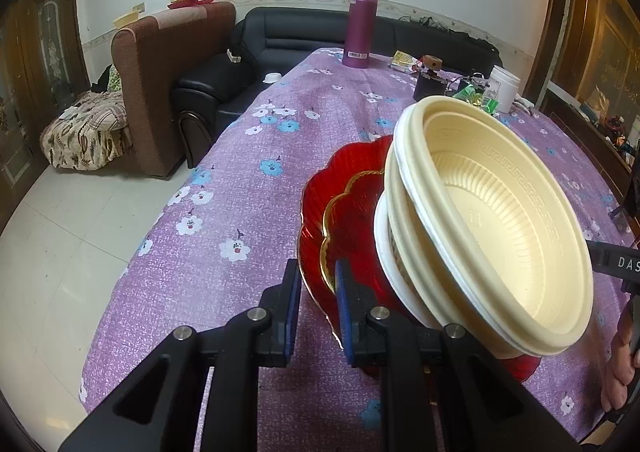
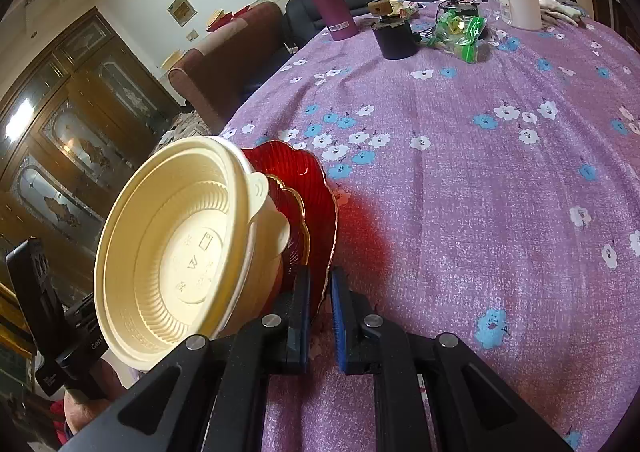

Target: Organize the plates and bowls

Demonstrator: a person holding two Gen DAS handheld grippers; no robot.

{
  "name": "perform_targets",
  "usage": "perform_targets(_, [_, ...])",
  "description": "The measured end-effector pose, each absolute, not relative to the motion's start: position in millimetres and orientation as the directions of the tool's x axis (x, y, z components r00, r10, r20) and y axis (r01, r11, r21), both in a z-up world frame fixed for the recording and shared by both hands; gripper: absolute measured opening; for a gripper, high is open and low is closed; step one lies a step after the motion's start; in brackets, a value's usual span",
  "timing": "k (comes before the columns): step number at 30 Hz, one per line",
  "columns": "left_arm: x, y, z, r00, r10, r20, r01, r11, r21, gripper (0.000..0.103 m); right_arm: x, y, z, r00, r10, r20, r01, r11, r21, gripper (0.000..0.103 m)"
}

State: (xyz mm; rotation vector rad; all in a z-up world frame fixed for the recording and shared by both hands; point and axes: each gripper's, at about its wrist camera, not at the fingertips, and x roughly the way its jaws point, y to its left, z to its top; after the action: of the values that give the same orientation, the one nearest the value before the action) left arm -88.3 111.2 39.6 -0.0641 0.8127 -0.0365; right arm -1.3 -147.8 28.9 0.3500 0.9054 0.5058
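Rims of the stacked cream plastic bowls (image 1: 492,212) hide most of the scalloped red glass plates (image 1: 344,212) beneath them, so how many plates lie there is hard to tell; the bowl stack sits tilted on the plates. The left gripper (image 1: 316,292) is closed on the near edge of the red plates, its blue pads pressed to the rim, with the bowls just to its right. The right gripper (image 2: 320,304) likewise pinches the plates' rim, bowls just to its left. Ahead of both, well apart, stand a tall purple flask (image 1: 359,26), a white plastic jar (image 2: 516,0), a small dark pot (image 2: 394,36) and green wrappers (image 2: 460,30). The surface wears a purple cloth with blue and white flowers (image 2: 500,192). Beyond it are a black leather sofa (image 1: 248,64) and a brown armchair (image 1: 160,84).
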Motion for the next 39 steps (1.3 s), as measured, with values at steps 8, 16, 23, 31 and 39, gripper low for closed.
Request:
perform_targets(8, [-87,99,44,0.686,-0.065,-0.725,0.025,0.998,-0.066,0.016,-4,-160,30,0.517,0.557,-0.65,-0.256,0.825,0.504,0.012])
perform_targets(16, [-84,61,48,0.682,-0.093,-0.726,0.079,0.995,-0.053,0.016,-14,-193,33,0.545,0.544,-0.638,-0.218,0.827,0.518,0.012])
perform_targets(23, [-80,13,47,0.668,-0.121,-0.734,0.144,0.989,-0.033,0.017,-28,-238,30,0.578,0.517,-0.631,-0.161,0.831,0.532,0.012])
perform_targets(31, [-74,-43,41,0.639,-0.164,-0.752,0.222,0.975,-0.024,0.018,-48,-292,25,0.621,0.467,-0.629,-0.096,0.842,0.53,0.012])
perform_targets(39, [-69,-92,35,0.619,-0.18,-0.764,0.274,0.962,-0.004,0.019,-64,-340,14,0.652,0.421,-0.631,-0.019,0.841,0.541,0.012])
